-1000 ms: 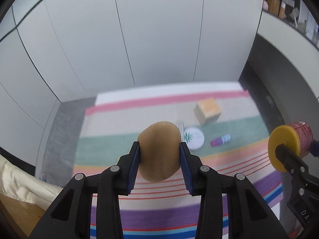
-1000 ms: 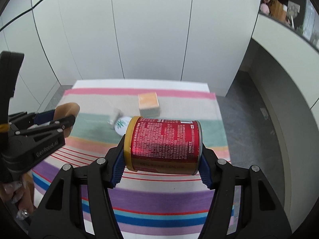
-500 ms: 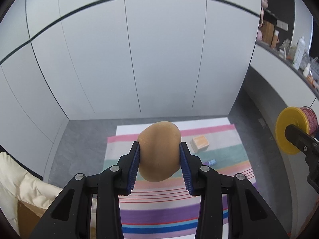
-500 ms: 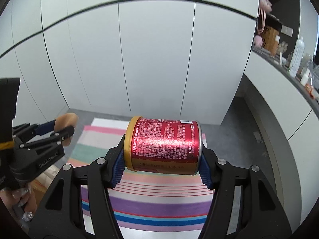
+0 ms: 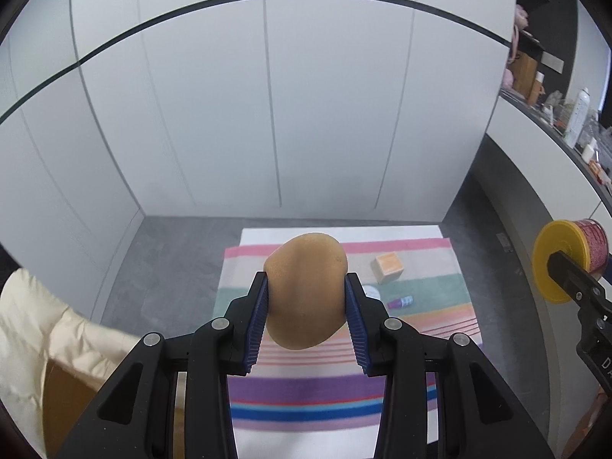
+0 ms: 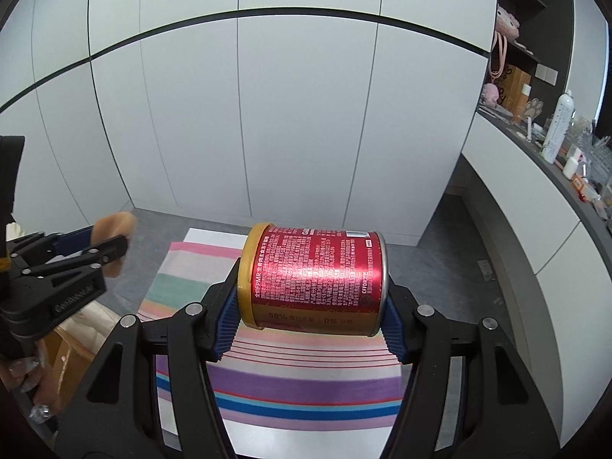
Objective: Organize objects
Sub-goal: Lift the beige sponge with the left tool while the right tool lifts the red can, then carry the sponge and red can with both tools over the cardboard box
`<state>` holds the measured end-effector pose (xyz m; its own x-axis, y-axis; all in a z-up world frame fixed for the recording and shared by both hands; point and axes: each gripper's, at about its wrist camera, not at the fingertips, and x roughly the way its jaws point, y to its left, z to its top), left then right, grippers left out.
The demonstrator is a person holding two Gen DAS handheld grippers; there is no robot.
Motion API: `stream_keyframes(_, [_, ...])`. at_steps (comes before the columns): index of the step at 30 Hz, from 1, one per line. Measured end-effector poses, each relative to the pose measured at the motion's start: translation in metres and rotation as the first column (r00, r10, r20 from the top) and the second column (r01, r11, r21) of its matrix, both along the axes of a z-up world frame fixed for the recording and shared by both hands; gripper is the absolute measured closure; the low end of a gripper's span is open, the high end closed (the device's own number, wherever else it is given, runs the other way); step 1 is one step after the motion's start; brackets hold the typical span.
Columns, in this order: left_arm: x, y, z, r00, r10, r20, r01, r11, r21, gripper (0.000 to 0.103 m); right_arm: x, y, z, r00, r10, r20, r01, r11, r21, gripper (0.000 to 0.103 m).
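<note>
So my left gripper point(image 5: 306, 306) is clamped on the potato point(image 5: 305, 290) — pads pressing its two flanks around the middle, held up in the air well above the striped mat point(image 5: 344, 382). It looks firm and a bit lopsided, so I'd guess it's got some weight and could pivot if I only pinched the narrow end; the fat middle is the right place.

My right gripper point(image 6: 310, 306) is holding the red can point(image 6: 313, 279) sideways, jaws on the yellow lid end and the bare metal end. Stiff, smooth metal — I reckon it's slippery, so end-to-end beats squeezing the round wall.

Down on the mat, from the left camera: an orange block point(image 5: 389, 267) at 1 o'clock of the potato, a small purple bottle point(image 5: 399, 301) at 3, a white round tin point(image 5: 371, 291) just beside the right pad.
</note>
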<state>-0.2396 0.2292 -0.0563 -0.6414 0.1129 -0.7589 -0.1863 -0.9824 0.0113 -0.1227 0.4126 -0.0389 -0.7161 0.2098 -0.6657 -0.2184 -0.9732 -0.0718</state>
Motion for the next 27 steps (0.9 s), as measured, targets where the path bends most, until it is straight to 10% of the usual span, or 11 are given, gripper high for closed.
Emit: stream_keyframes(27, [0.205, -0.024, 0.042, 0.989, -0.104, -0.102, 0.1, 0.994, -0.044, 0.063, 0.173, -0.041, 0.0, 0.998, 0.038, 0.053, -0.035, 0.998, -0.059, 0.039])
